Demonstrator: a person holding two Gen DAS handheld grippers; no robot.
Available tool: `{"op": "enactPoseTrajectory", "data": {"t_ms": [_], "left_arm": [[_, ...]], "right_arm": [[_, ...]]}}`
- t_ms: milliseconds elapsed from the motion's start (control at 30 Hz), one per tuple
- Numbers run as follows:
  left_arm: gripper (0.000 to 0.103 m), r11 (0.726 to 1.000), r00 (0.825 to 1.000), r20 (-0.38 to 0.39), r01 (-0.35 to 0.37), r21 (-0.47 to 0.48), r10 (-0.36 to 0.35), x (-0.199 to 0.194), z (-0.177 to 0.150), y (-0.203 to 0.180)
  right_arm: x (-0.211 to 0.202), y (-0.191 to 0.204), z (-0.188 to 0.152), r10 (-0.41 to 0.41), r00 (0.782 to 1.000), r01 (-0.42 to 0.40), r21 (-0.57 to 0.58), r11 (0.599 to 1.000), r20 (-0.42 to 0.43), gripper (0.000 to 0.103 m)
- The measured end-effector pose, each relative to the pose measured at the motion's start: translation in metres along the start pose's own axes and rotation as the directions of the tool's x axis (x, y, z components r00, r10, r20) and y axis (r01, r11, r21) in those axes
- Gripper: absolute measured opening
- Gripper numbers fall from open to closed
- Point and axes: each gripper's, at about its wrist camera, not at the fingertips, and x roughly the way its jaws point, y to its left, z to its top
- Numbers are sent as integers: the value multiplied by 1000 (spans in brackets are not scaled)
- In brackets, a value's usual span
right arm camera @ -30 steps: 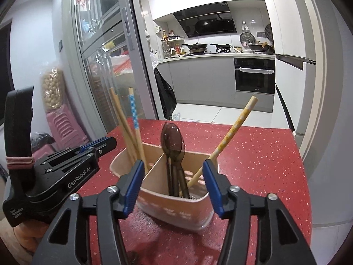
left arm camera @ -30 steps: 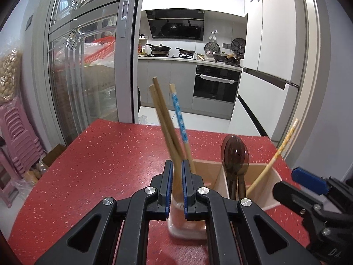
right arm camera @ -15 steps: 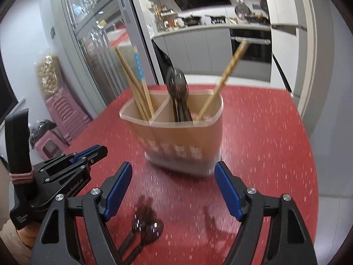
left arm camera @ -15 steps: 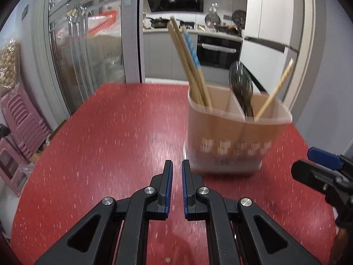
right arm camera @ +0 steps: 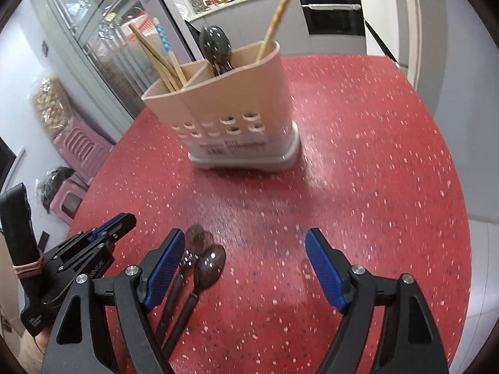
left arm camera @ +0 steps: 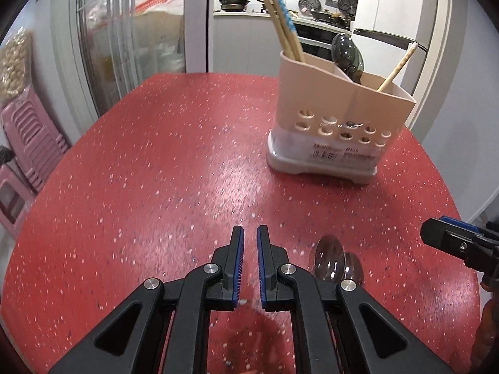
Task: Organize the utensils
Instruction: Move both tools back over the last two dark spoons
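The left gripper (left arm camera: 250,233) has its pads drawn close with nothing between them, above the red table (left arm camera: 156,162); just right of its fingers lie two dark spoons (left arm camera: 335,263); the right gripper (right arm camera: 244,249) stands wide apart and empty, its left finger (right arm camera: 165,265) just beside the spoons' bowls, whether touching I cannot tell; well ahead of both stands the beige utensil holder (right arm camera: 237,103), with chopsticks (right arm camera: 162,59) left, a dark spoon (right arm camera: 215,46) in the middle, one chopstick (right arm camera: 277,15) right

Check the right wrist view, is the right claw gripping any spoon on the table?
No, the right claw stands open, and the two dark spoons lie loose on the red table by its left finger.
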Motion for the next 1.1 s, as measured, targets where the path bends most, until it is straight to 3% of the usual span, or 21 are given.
{"op": "enactPoseTrajectory", "data": {"t_ms": [33, 67, 100, 167, 400, 433, 467, 600, 767, 1033, 1100], "left_arm": [[36, 1000, 1000, -1, -1, -3, 1, -1, -2, 2], [49, 1000, 1000, -3, -4, -6, 4, -2, -5, 3], [103, 1000, 1000, -8, -12, -12, 12, -4, -8, 5], [103, 999, 999, 27, -31, -34, 32, -8, -12, 11], [103, 999, 998, 26, -49, -8, 49, -1, -29, 15], [103, 999, 998, 25, -50, -6, 50, 1, -33, 16], [103, 999, 998, 24, -51, -5, 52, 1, -34, 16], [103, 998, 998, 18, -55, -10, 55, 0, -48, 19], [103, 998, 999, 0, -52, -31, 52, 5, -53, 31], [103, 998, 999, -15, -45, -41, 44, -7, -60, 51], [103, 998, 999, -13, -50, -40, 50, -11, -58, 50]], "right_arm": [[0, 0, -2, -2, 1000, 2, 3, 1000, -2, 82], [-1, 0, -3, -6, 1000, 6, 5, 1000, -5, 82], [-2, 0, -5, -8, 1000, 8, 7, 1000, -7, 82], [-2, -1, -9, -11, 1000, 11, 10, 1000, -12, 83], [-2, 0, -20, -3, 1000, 4, 24, 1000, -28, 85], [-2, 1, -22, -3, 1000, 3, 22, 1000, -30, 97], [-2, 1, -25, -3, 999, 4, 18, 1000, -33, 103], [-5, 6, -32, -7, 1000, 7, 13, 1000, 4, 103], [8, 17, -39, -82, 993, 80, -32, 996, -80, 103], [37, 32, -51, -135, 968, 132, -28, 991, -213, 102], [44, 35, -53, -141, 962, 140, -21, 990, -235, 96]]}}
